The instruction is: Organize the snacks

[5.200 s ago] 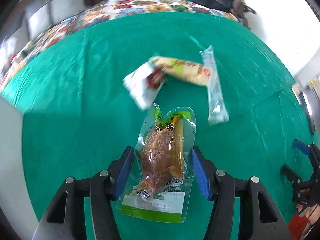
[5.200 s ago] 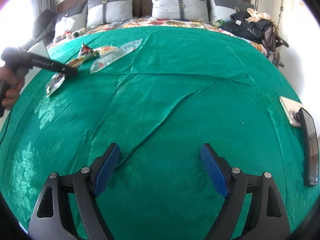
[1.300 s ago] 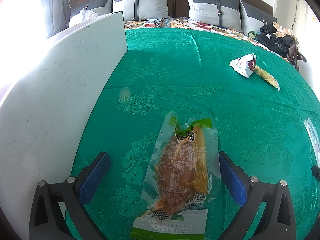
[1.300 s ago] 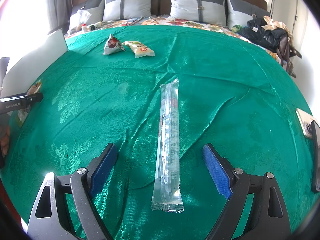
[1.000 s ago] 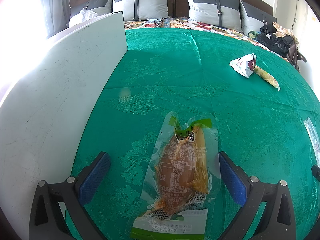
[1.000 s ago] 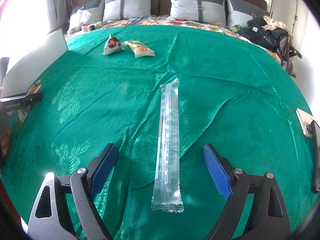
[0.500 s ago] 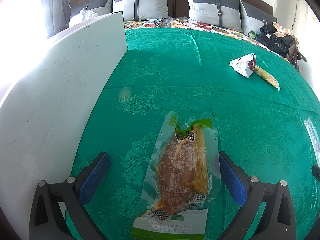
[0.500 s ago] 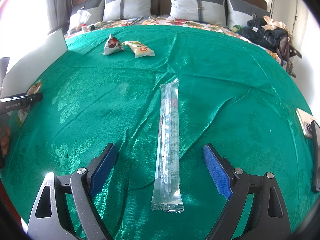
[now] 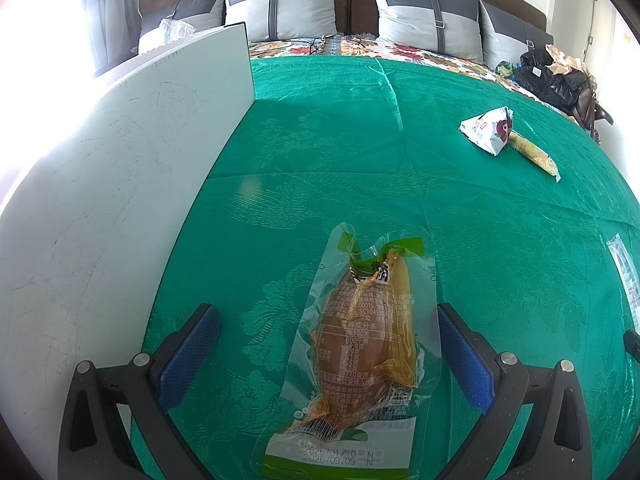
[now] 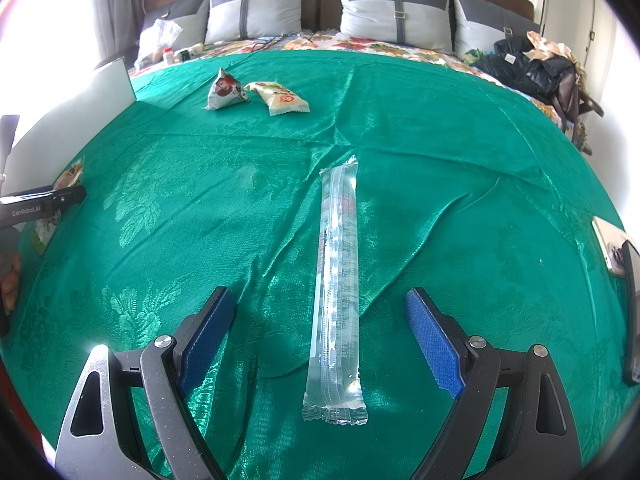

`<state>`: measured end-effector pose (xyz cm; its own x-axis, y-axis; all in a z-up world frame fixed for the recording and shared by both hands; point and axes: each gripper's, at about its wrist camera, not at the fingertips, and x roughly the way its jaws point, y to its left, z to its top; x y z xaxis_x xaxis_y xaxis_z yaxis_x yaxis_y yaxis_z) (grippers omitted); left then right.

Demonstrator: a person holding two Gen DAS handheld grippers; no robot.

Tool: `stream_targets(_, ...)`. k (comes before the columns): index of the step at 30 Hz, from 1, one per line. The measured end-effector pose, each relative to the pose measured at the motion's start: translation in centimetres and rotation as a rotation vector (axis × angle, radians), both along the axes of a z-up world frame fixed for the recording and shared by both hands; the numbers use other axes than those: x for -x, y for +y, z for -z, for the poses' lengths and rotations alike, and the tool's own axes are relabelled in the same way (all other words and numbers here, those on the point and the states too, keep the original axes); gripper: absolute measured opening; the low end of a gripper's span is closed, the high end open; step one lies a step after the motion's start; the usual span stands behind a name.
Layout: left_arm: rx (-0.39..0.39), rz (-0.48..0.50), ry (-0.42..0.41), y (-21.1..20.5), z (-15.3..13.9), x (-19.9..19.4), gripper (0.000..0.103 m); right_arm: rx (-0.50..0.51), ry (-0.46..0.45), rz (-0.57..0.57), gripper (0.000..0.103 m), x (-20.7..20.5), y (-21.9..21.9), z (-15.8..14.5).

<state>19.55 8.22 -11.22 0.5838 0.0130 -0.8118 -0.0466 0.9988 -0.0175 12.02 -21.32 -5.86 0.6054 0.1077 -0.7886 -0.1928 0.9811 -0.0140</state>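
Observation:
A clear vacuum pouch with a brown snack and green label lies flat on the green bedspread between the wide-open fingers of my left gripper, not gripped. A long clear tube packet lies lengthwise between the open fingers of my right gripper, not gripped. A white triangular packet and a yellowish wrapped snack lie together farther up the bed; they also show in the left wrist view as the triangular packet and the yellowish snack.
A white board stands on edge along the bed's left side, close to my left gripper. Grey pillows line the headboard. A black bag sits at the far right. A phone lies at the right edge.
Since 5.2 s ago the pouch has been carried left next to the white board and released. My right gripper moved up over the tube packet. Nothing has moved in the last second.

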Motion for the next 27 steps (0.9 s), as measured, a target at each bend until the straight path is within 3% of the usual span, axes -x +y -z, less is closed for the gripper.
stream_targets(4,0.0,0.0,0.0,0.0,0.0,0.0,0.103,0.002,0.025,-0.018,0.09,-0.3,0.1,0.0)
stream_targets(12,0.0,-0.002,0.0,0.0,0.1,0.0,0.103,0.005,0.294,-0.044,0.089,-3.8,-0.2,-1.1)
stream_targets(18,-0.002,0.034,0.044,0.0,0.0,-0.3,0.103,-0.029,0.396,-0.015,0.085,-6.6,-0.2,-1.6)
stream_targets(20,0.002,0.073,0.107,0.1,-0.2,-0.7,0.102,0.042,0.393,-0.017,0.059,-7.0,0.4,-1.7)
stream_targets(21,0.003,0.084,0.122,0.1,-0.4,-0.8,0.092,0.091,0.389,-0.025,0.048,-7.1,0.8,-1.7)
stream_targets(22,0.008,0.102,0.108,0.1,-0.8,-0.6,0.08,0.072,0.399,-0.045,0.021,-7.2,0.9,-1.9)
stream_targets(23,-0.004,0.118,0.094,0.0,-1.2,-0.4,0.059,0.05,0.418,-0.04,0.02,-7.3,0.8,-2.0)
stream_targets(24,-0.024,0.125,0.101,-0.1,-1.6,-0.3,0.057,0.031,0.423,-0.025,0.02,-7.2,0.6,-2.2)
stream_targets(27,0.1,0.143,0.116,0.5,-2.3,0.5,0.055,-0.05,0.39,0.018,0.02,-6.7,-0.4,-3.7)
